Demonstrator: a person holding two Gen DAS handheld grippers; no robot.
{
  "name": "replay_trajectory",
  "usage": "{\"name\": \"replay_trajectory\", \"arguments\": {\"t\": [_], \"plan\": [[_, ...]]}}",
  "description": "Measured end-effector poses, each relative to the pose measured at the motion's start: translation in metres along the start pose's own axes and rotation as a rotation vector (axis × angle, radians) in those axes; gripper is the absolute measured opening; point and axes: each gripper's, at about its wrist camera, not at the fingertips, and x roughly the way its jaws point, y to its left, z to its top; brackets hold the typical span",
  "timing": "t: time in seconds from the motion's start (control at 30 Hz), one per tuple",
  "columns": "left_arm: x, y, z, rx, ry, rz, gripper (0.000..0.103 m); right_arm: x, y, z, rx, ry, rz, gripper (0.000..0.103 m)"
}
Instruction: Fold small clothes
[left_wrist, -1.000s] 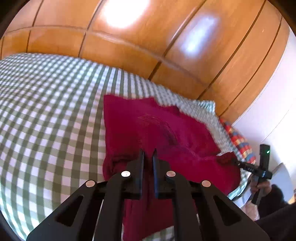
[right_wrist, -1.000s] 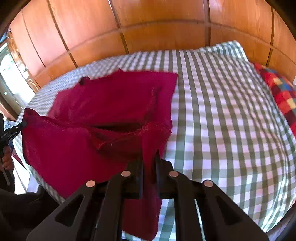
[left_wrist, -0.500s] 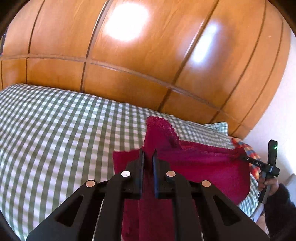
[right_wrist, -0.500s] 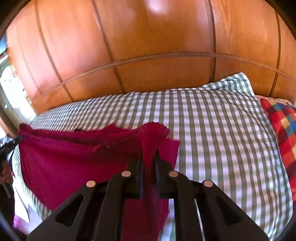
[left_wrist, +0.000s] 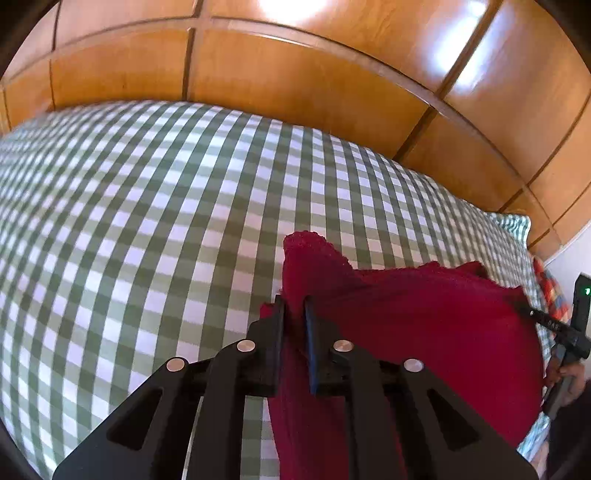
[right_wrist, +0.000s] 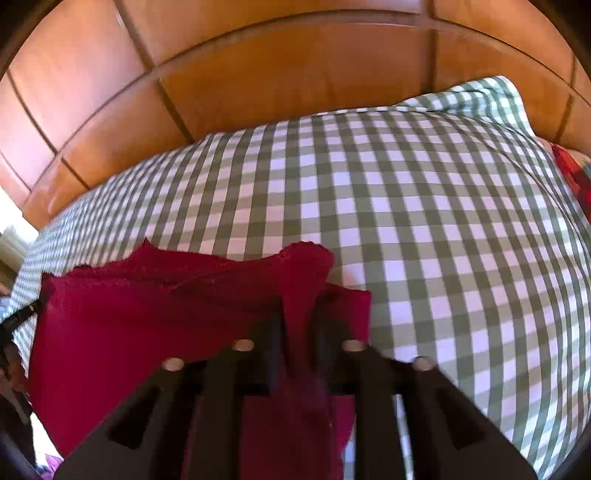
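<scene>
A dark red cloth garment (left_wrist: 424, 332) hangs stretched between my two grippers above the green-and-white checked bed (left_wrist: 166, 206). My left gripper (left_wrist: 294, 306) is shut on one corner of the red garment, which pokes up past the fingertips. My right gripper (right_wrist: 299, 317) is shut on the other corner of the garment (right_wrist: 147, 325). The right gripper also shows at the far right of the left wrist view (left_wrist: 532, 314), and the left one at the left edge of the right wrist view (right_wrist: 26, 314). The garment's lower part drops out of sight below the fingers.
A wooden panelled headboard (left_wrist: 295, 77) rises behind the bed (right_wrist: 424, 229). A red, blue and yellow plaid pillow (right_wrist: 574, 177) lies at the bed's right side, also seen in the left wrist view (left_wrist: 550, 291). A white wall (left_wrist: 576, 254) is at far right.
Both grippers have lifted the garment's corners off the bed and carried them forward towards the headboard. The cloth, flat a second ago, now hangs doubled between them.
</scene>
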Motion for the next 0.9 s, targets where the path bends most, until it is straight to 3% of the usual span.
{"name": "replay_trajectory", "arguments": {"t": [0.13,0.37,0.43,0.47,0.5,0.6,0.73,0.77,0.8,0.9], "plan": [[-0.035,0.022,-0.019,-0.076,-0.035,-0.086,0.012,-0.029,-0.015,-0.022,0.022,-0.028,0.041,0.05],[-0.109,0.039,-0.105,0.012,-0.039,-0.195,0.012,-0.079,-0.04,-0.095,0.124,-0.025,0.153,0.055],[-0.118,0.035,-0.129,0.04,-0.032,-0.198,0.026,-0.091,-0.042,-0.118,0.13,-0.021,0.187,0.055],[-0.121,0.034,-0.14,0.049,-0.024,-0.205,0.042,-0.097,-0.041,-0.13,0.127,-0.011,0.215,0.057],[-0.122,0.03,-0.153,0.066,-0.014,-0.212,0.047,-0.1,-0.039,-0.137,0.121,-0.004,0.233,0.058],[-0.118,0.022,-0.167,0.093,-0.008,-0.243,0.047,-0.109,-0.034,-0.158,0.106,0.011,0.271,0.06],[-0.104,0.009,-0.171,0.176,-0.016,-0.211,0.047,-0.105,-0.027,-0.169,0.092,0.035,0.247,0.061],[-0.1,0.009,-0.17,0.182,-0.017,-0.204,0.047,-0.102,-0.025,-0.17,0.094,0.04,0.241,0.059],[-0.095,0.009,-0.169,0.195,-0.016,-0.201,0.039,-0.099,-0.025,-0.17,0.095,0.045,0.237,0.056],[-0.092,0.011,-0.167,0.204,-0.006,-0.229,0.01,-0.091,-0.018,-0.163,0.065,0.061,0.206,0.028]]}}
